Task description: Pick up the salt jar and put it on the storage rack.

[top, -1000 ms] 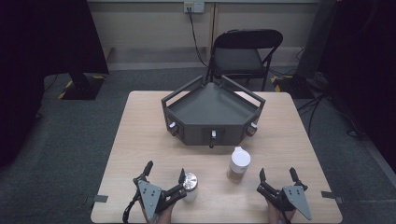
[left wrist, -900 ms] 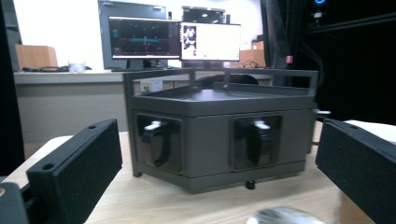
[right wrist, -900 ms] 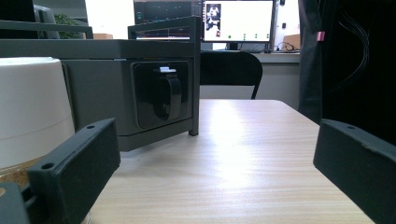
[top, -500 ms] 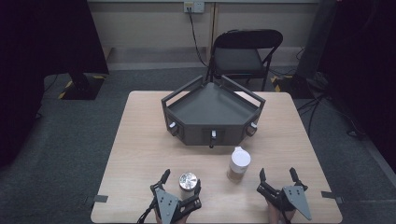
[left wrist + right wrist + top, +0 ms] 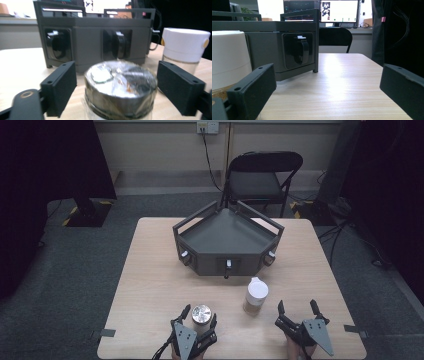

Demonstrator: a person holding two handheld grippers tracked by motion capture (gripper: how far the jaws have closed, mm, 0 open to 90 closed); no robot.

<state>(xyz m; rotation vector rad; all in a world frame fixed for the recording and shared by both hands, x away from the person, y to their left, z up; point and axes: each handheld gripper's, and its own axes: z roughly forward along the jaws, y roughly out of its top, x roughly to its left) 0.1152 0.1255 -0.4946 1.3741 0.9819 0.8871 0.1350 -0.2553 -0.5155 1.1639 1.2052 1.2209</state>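
Straddling a small glass jar with a shiny foil-wrapped metal lid point(image 5: 201, 314), the left gripper point(image 5: 199, 318) sits near the front edge of the light wooden table point(image 5: 150, 270). Its jaws have just been closing, with the jar between them; in the left gripper view a narrow gap shows on each side of the lid point(image 5: 120, 85), so the pads do not press on it yet. A white-capped plastic jar point(image 5: 256, 295) stands just to the right, in front of the dark grey angular tray with knobs point(image 5: 227, 240). Farther right, the right gripper point(image 5: 299, 310) rests low with jaws spread apart, nothing between them.
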